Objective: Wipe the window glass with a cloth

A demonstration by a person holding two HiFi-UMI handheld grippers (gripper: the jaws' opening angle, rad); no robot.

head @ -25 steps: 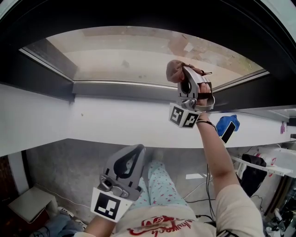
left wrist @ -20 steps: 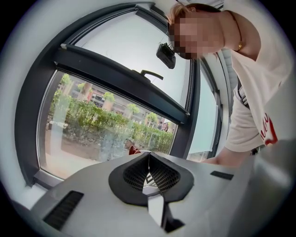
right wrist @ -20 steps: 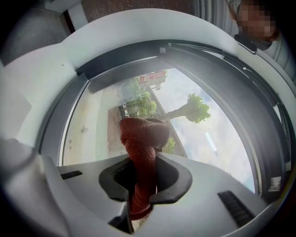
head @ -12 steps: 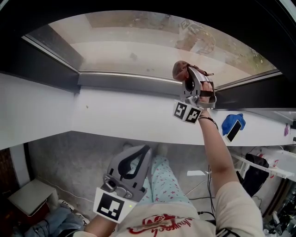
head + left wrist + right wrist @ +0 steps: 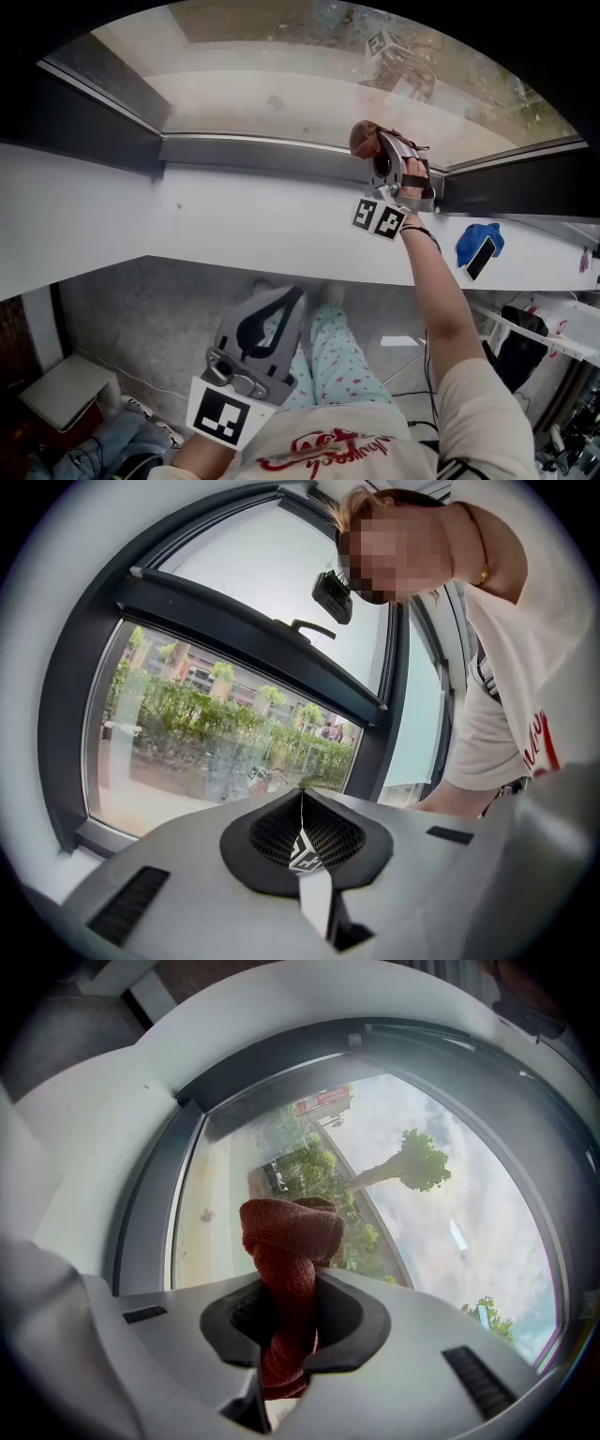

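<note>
A reddish-brown cloth point(image 5: 286, 1269) is bunched between the jaws of my right gripper point(image 5: 291, 1241), which is shut on it. In the head view that right gripper point(image 5: 372, 145) is raised to the lower frame of the window, and the cloth point(image 5: 364, 139) pokes out toward the window glass point(image 5: 300, 75); whether it touches the glass I cannot tell. The glass point(image 5: 375, 1204) fills the right gripper view, with trees and sky beyond. My left gripper point(image 5: 281, 309) hangs low near the person's lap, jaws shut with nothing between them point(image 5: 302, 794).
A dark window frame point(image 5: 253, 150) runs under the pane above a white sill point(image 5: 187, 225). A blue item with a phone point(image 5: 480, 246) lies on the sill at right. A window handle point(image 5: 300, 626) shows in the left gripper view. Floor clutter lies below.
The right gripper with the cloth has kept to the window's lower frame while the head view tilted, showing more of the glass. The left gripper stayed low.
</note>
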